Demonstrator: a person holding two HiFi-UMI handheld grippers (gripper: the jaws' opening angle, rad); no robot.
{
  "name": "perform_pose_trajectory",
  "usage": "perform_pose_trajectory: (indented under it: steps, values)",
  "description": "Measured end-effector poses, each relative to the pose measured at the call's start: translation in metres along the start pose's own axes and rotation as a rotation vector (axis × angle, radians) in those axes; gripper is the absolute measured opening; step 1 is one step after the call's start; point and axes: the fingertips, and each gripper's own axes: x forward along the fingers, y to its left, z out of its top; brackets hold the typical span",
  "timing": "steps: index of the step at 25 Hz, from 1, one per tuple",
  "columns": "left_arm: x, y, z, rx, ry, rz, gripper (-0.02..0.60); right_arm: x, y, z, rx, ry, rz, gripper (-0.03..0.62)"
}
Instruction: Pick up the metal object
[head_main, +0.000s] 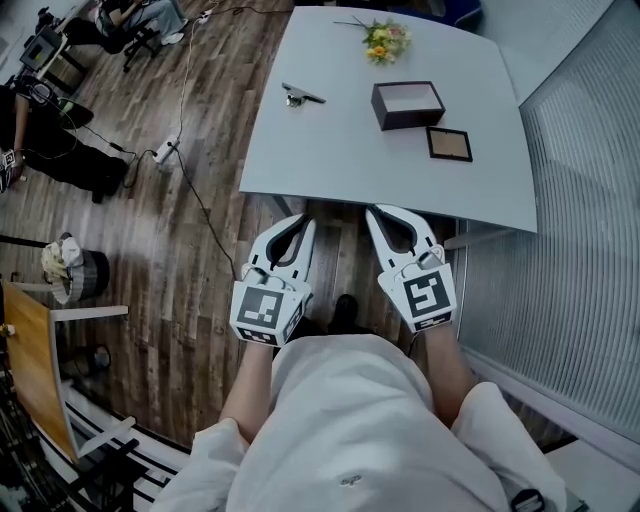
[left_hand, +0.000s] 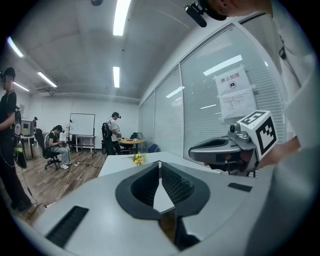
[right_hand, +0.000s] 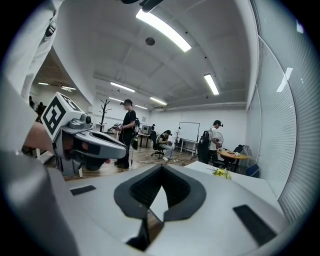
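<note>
We see the metal object (head_main: 300, 96), small and silvery, with a thin straight bar sticking out to the right from a rounded, shiny body. It lies flat on the left part of the white table (head_main: 340, 160), towards the far side and alone, well apart from both grippers. To its right stands an open dark brown box (head_main: 407, 104) with a pale inside, and just beside that box, nearer to us, lies a small flat square with a dark frame (head_main: 449, 144). A sprig of yellow flowers (head_main: 385, 40) rests near the far edge.

We hold the left gripper (head_main: 303, 218) and the right gripper (head_main: 377, 210) side by side at the table's near edge, over the wooden floor (head_main: 200, 250). Each one's jaws are pressed together at the tips, with nothing between them.
</note>
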Motion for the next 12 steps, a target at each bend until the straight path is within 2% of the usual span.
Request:
perform_pose_trajectory:
  steps: [12]
  values:
    - [0.003, -0.021, -0.007, 0.007, 0.026, -0.016, 0.032, -0.016, -0.012, -0.012, 0.042, 0.003, -0.032, 0.008]
